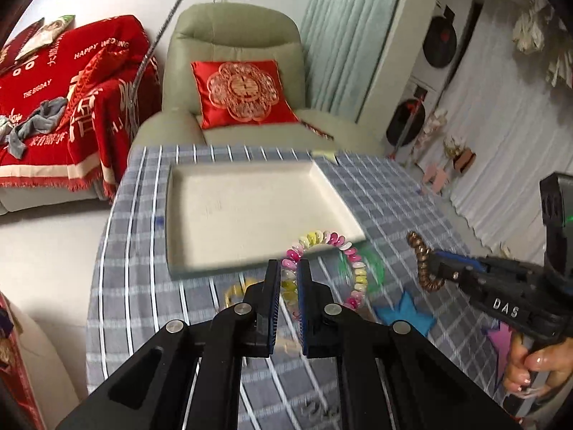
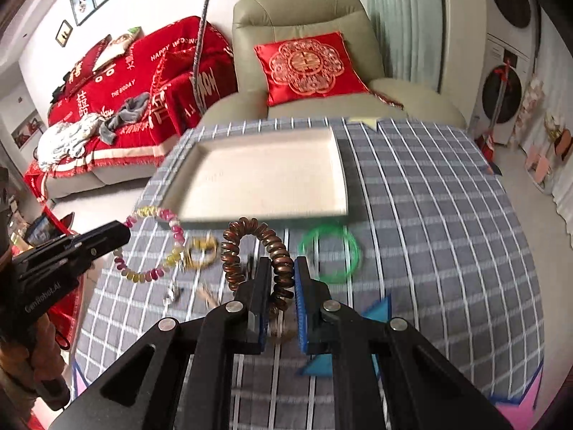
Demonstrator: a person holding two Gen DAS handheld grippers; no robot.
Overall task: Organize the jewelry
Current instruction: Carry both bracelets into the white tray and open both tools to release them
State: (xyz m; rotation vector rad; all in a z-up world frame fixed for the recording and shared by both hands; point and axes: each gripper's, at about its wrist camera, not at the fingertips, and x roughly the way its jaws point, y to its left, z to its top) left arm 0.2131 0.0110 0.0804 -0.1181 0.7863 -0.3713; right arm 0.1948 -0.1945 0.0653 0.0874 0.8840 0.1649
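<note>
— Tongs first: how do they stand?

— Left tongs [image 1: 288, 276] are nearly closed on the bead bracelet [image 1: 352, 256], a loop of pink, yellow and white beads. I see it pinched between the blue pads, with the rest of the loop hanging out to the right, over the near right corner of the tray [image 1: 250, 211].

— And the right?

— Right tongs [image 2: 283, 279] are pinched on the brown coil band [image 2: 250, 231]. One end sits between the pads and the coil arches up and over to the left. From the left wrist camera I can see the same coil [image 1: 420, 256] sticking out of the right tongs' tip, lifted off the surface [image 2: 429, 197].

— Where is the rest of the jewelry?

— On the checked cloth, just in front of the tray's near edge. I make out a green ring bangle [image 2: 329, 252] right of the coil and a gold piece [image 2: 202, 252] left of it, both blurred. Small bits lie nearer me, too blurred to name.

— The tray?

— White, shallow, rectangular, toward the far side of the surface, with an armchair [image 2: 308, 10] behind it.
</note>
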